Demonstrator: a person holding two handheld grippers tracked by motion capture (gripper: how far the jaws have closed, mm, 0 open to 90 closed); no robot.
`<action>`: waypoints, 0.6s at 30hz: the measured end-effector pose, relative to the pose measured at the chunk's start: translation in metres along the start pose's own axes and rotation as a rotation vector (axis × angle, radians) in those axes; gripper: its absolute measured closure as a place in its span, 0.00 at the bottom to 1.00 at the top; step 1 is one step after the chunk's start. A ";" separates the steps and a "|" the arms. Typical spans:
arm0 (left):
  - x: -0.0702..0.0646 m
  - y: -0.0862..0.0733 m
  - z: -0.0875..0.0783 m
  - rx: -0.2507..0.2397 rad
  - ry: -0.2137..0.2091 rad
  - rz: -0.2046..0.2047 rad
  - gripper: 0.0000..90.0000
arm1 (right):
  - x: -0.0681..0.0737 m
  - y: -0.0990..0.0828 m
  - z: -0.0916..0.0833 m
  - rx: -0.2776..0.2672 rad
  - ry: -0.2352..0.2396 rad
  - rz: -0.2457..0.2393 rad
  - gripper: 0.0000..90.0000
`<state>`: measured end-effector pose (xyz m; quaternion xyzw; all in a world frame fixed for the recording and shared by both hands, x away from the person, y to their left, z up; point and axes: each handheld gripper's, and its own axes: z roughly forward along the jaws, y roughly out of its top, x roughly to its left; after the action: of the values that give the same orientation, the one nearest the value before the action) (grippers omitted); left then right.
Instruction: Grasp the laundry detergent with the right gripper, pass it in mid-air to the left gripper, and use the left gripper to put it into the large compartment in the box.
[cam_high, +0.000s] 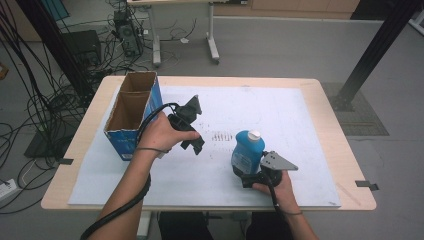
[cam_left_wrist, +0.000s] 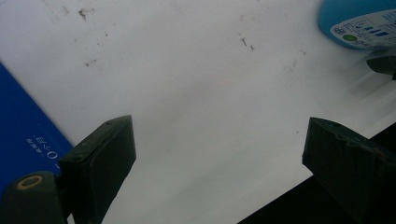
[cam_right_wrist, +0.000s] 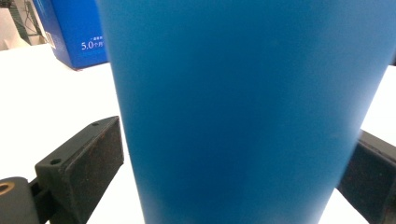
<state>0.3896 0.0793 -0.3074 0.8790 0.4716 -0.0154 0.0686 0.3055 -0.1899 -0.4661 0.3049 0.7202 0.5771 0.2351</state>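
**Two hand-held grippers at a papered table, one around a blue bottle**

A light wooden table with rounded corners stands on a grey floor. A large white sheet, scuffed with small dark marks, covers most of its top. Tangled black cables lie on the floor at the left, and a second table's white legs stand beyond.

At the sheet's left edge sits a tall blue cardboard box, open on top, its brown inside split into two compartments.

The left gripper, matte black, hovers above bare sheet near the box, its jaws wide apart and empty.

The blue bottle, smooth plastic with a white cap and printed label, stands upright near the table's front, right of centre. The right gripper has a jaw on each side of the bottle's body; whether the rough pads press on it I cannot tell.
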 end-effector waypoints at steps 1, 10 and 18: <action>0.000 0.000 0.000 -0.001 0.001 -0.002 0.11 | 0.000 0.000 0.000 0.000 0.000 0.000 0.03; -0.001 0.001 0.000 -0.002 0.001 -0.005 0.11 | 0.000 0.000 0.000 -0.002 0.000 0.001 0.03; -0.001 0.000 0.001 0.003 -0.001 -0.011 0.08 | 0.000 0.000 0.000 -0.003 0.000 0.002 0.03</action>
<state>0.3888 0.0788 -0.3084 0.8764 0.4766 -0.0170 0.0674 0.3056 -0.1903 -0.4663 0.3052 0.7189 0.5786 0.2350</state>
